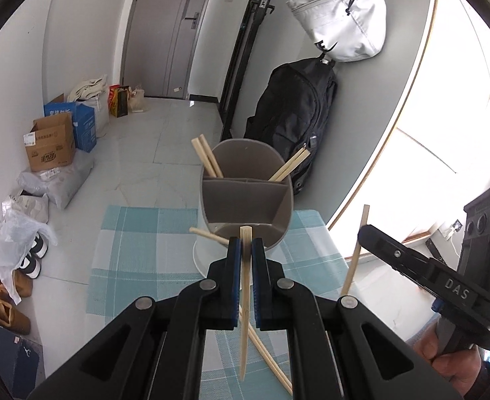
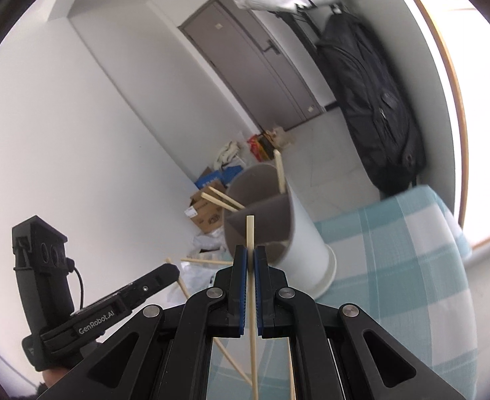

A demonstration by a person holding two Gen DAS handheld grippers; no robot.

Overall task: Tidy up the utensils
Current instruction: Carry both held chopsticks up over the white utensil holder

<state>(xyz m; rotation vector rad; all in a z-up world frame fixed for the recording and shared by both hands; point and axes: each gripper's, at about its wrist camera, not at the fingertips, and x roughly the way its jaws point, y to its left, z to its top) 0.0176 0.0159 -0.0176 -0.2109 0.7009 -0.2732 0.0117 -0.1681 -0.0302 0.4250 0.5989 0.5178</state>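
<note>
1. Left wrist view: the left gripper (image 1: 245,250) pinches a chopstick (image 1: 245,300) upright, top end just before the gray holder (image 1: 245,196) on the checked cloth (image 1: 138,233). Two chopstick pairs (image 1: 208,160) lean apart in its far compartments.
2. Right wrist view: the right gripper (image 2: 250,258) clamps another chopstick (image 2: 251,266), long axis vertical, tip toward the tilted-looking holder (image 2: 278,220).

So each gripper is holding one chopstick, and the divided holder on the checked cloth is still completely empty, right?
Not quite. The divided holder is not empty: the left wrist view shows chopsticks already standing in its back compartments. The rest holds: the left gripper and right gripper each clamp one chopstick, on the checked cloth.
</note>
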